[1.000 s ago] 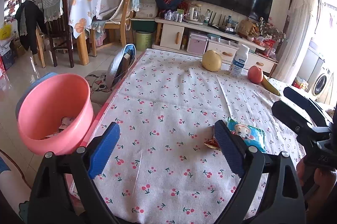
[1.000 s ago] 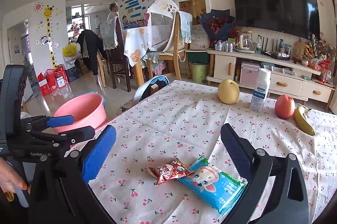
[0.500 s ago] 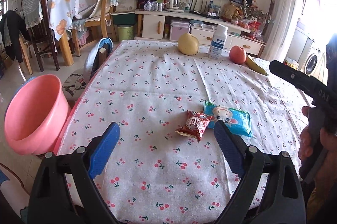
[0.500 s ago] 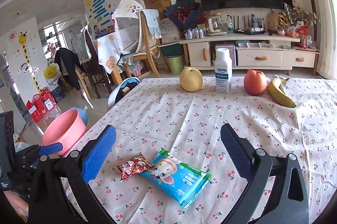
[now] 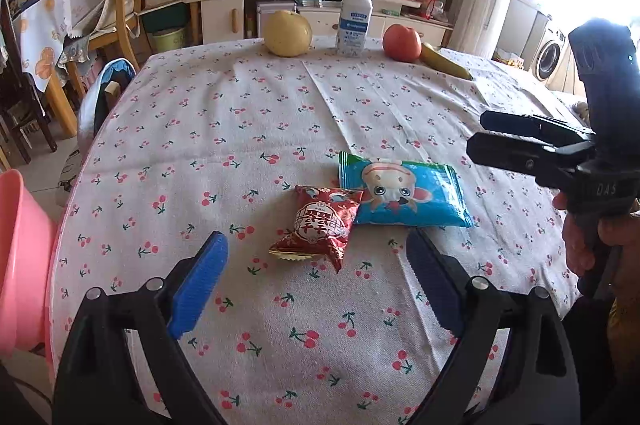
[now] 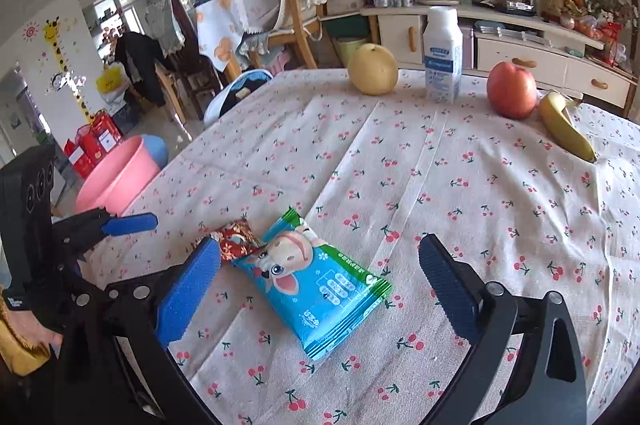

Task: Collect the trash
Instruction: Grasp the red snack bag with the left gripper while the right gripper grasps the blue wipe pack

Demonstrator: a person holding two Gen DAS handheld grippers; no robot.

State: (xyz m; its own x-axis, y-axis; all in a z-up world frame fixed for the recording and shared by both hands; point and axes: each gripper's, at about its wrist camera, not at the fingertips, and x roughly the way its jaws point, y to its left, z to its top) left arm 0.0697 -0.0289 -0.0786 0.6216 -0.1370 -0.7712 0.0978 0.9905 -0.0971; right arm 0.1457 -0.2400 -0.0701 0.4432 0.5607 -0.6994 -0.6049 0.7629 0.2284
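Observation:
Two packets lie touching on the cherry-print tablecloth (image 5: 240, 129): a small red snack packet (image 5: 316, 225) and, to its right, a larger blue packet (image 5: 404, 195) with a cartoon animal. My left gripper (image 5: 316, 243) hovers open just in front of the red packet, pads apart on either side of it. My right gripper (image 6: 320, 245) is open too, its jaws spread wide over the blue packet (image 6: 320, 289), with the red packet (image 6: 236, 241) by its left pad. Each gripper shows in the other's view: right gripper (image 5: 478, 133), left gripper (image 6: 120, 221).
A pink basin (image 5: 20, 245) (image 6: 116, 177) stands on the floor left of the table. Along the table's far edge sit a pear (image 5: 287, 33), a white bottle (image 5: 354, 21), an apple (image 5: 401, 42) and a banana (image 5: 446, 65). Chairs and a stool (image 6: 240, 93) crowd the left.
Both grippers have come down and tilted toward the tabletop, closing in on the two packets. The pink basin has slid to the left edge of the left view. Jaws stayed wide.

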